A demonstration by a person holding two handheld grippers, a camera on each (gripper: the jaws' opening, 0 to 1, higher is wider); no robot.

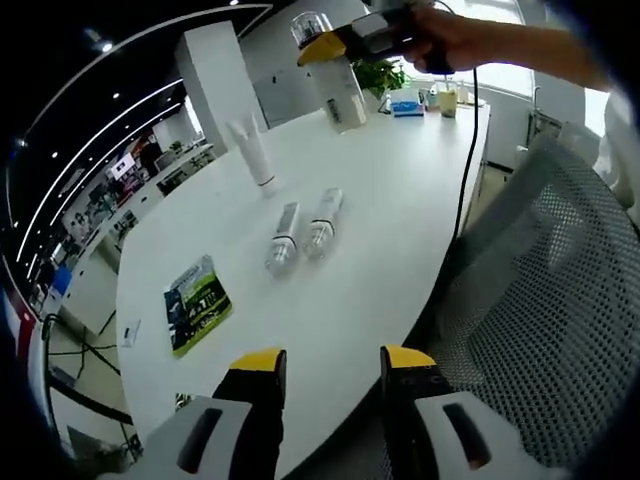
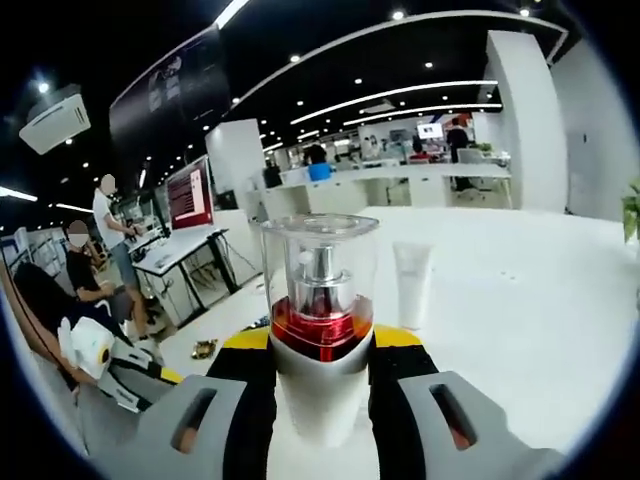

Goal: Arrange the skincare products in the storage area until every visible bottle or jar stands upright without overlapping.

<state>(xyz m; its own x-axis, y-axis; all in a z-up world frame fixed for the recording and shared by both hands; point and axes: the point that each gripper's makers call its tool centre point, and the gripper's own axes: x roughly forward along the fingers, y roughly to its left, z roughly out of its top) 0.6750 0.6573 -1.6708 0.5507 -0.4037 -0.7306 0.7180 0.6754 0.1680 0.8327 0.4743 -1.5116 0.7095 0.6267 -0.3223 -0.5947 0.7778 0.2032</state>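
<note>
My right gripper (image 2: 322,345) is shut on a pump bottle (image 2: 320,320) with a clear cap and a red collar, held upright between the yellow-tipped jaws. In the left gripper view that same right gripper (image 1: 335,45) carries the bottle (image 1: 338,92) above the far part of the white table (image 1: 400,200). A white tube (image 1: 252,152) stands on its cap on the table, also seen past the bottle as the white tube (image 2: 412,283). Two small clear bottles (image 1: 303,229) lie side by side on their sides. My left gripper (image 1: 332,360) is open over the table's near edge.
A green and black sachet (image 1: 197,303) lies flat near the table's left edge. A grey mesh chair (image 1: 545,300) stands right of the table. A black cable (image 1: 466,150) hangs from the right gripper. Small items and a plant (image 1: 385,72) sit at the far end. People (image 2: 100,260) stand by desks.
</note>
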